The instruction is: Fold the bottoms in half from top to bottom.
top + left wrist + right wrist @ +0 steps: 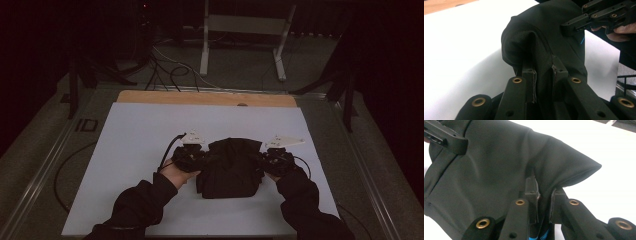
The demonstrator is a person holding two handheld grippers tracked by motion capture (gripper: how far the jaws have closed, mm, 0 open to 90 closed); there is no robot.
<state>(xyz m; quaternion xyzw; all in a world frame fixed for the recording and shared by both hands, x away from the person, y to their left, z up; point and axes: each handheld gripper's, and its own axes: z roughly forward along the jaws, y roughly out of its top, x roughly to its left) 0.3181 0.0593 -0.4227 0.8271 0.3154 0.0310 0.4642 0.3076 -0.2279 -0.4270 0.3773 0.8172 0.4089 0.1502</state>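
Note:
A black folded garment (230,167) lies on the white table top (135,150), near its front middle. My left gripper (196,159) is shut on the garment's left edge, and in the left gripper view the dark cloth (541,47) bunches up between the jaws (543,75). My right gripper (263,159) is shut on the garment's right edge; in the right gripper view the black fabric (499,170) is pinched between its pads (544,195) and folds out to a point at the right. Each gripper view also shows the other gripper's jaw tip at the cloth's far side.
The white sheet covers a wooden table whose bare strip (200,98) shows at the back. Cables (165,70) and a metal frame (240,30) stand on the dark floor behind. A cable loop (65,170) lies left of the table.

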